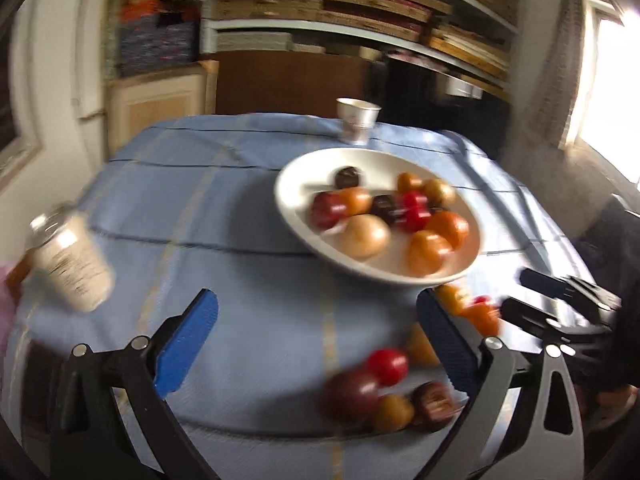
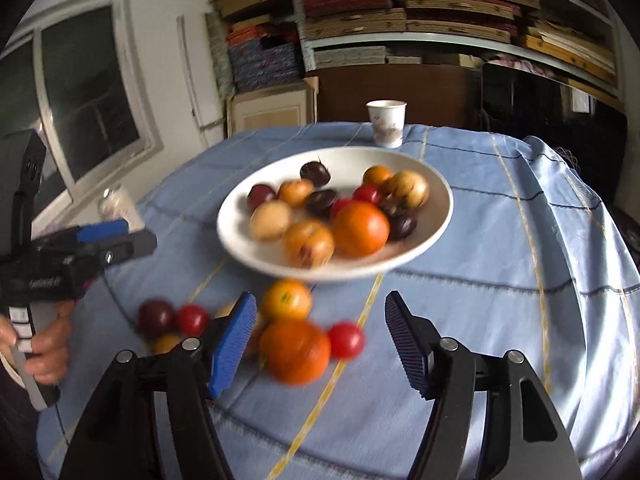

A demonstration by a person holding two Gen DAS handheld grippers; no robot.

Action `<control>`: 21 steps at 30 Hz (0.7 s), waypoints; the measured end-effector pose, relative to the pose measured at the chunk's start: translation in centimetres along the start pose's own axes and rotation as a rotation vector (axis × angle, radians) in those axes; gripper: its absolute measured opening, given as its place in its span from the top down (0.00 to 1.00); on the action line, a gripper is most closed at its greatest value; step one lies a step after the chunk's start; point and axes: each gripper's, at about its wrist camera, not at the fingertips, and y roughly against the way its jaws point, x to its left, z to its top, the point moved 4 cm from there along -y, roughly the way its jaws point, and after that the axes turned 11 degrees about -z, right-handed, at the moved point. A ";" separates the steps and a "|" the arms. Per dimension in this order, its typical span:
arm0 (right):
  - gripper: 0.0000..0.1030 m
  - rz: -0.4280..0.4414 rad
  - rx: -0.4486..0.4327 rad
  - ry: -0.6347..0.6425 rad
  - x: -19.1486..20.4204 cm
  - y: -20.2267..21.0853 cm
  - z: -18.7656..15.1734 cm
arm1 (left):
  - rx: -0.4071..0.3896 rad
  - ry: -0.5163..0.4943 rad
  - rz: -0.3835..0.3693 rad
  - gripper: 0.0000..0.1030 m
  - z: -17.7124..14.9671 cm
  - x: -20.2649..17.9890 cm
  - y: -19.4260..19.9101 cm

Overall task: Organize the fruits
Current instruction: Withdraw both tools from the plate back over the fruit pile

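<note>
A white bowl point(image 1: 298, 184) point(image 2: 436, 188) on the blue tablecloth holds several small fruits: orange, yellow, red and dark purple. More fruits lie loose on the cloth in front of it: a large orange one point(image 2: 295, 351), a smaller orange one point(image 2: 286, 300), a red one point(image 2: 346, 340), and a dark red one point(image 1: 352, 394) beside a small red one point(image 1: 387, 366). My left gripper point(image 1: 318, 344) is open and empty above the cloth, left of the loose fruits. My right gripper point(image 2: 320, 346) is open, its jaws to either side of the large orange fruit, above it.
A paper cup point(image 1: 357, 121) point(image 2: 386, 123) stands behind the bowl at the table's far edge. A clear jar with a white label point(image 1: 70, 258) point(image 2: 117, 205) sits at the left. Shelves of stacked boards fill the back wall. The table edges drop away all round.
</note>
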 end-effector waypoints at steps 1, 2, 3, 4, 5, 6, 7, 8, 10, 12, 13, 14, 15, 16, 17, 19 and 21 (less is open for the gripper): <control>0.34 0.000 0.013 0.011 0.3 0.1 -0.5 | -0.006 0.003 0.023 0.05 -0.3 0.4 0.2; 0.34 0.009 0.022 0.015 0.7 0.2 -0.7 | -0.003 0.006 0.034 0.05 -0.6 0.7 0.4; 0.34 0.025 0.036 0.016 1.0 0.3 -1.0 | 0.007 0.019 0.041 0.05 -0.8 1.0 0.4; 0.34 0.031 0.039 0.015 1.1 0.3 -1.1 | 0.012 0.039 0.031 0.05 -0.9 1.3 0.4; 0.34 0.033 0.038 0.015 1.3 0.4 -1.3 | 0.016 0.056 0.016 0.05 -1.0 1.5 0.4; 0.34 0.035 0.039 0.020 1.5 0.5 -1.4 | 0.023 0.072 0.006 0.05 -1.2 1.6 0.5; 0.34 0.037 0.038 0.028 1.7 0.6 -1.5 | 0.026 0.076 0.007 0.05 -1.1 1.7 0.4; 0.34 0.030 0.035 0.032 1.8 0.6 -1.5 | 0.027 0.075 0.012 0.05 -1.2 1.7 0.4; 0.34 0.026 0.038 0.032 1.8 0.5 -1.6 | 0.017 0.064 0.042 0.05 -1.1 1.8 0.5; 0.34 0.024 0.041 0.028 1.7 0.5 -1.6 | 0.007 0.051 0.060 0.05 -1.0 1.7 0.6; 0.34 0.026 0.045 0.026 1.7 0.4 -1.6 | 0.003 0.046 0.061 0.05 -1.0 1.6 0.7; 0.36 0.029 0.052 0.027 1.8 0.3 -1.7 | 0.003 0.041 0.058 0.05 -0.9 1.5 0.7; 0.40 0.029 0.058 0.029 1.8 0.2 -1.7 | 0.004 0.039 0.057 0.05 -0.9 1.4 0.7; 0.41 0.026 0.061 0.035 1.9 0.2 -1.7 | 0.006 0.036 0.058 0.05 -0.9 1.4 0.7; 0.42 0.025 0.064 0.040 2.0 0.2 -1.8 | 0.008 0.033 0.061 0.05 -1.0 1.3 0.7; 0.44 0.024 0.069 0.050 2.3 0.2 -1.9 | 0.013 0.031 0.064 0.05 -1.0 1.3 0.6; 0.45 0.029 0.073 0.053 2.4 0.1 -2.0 | 0.016 0.034 0.064 0.05 -1.0 1.4 0.6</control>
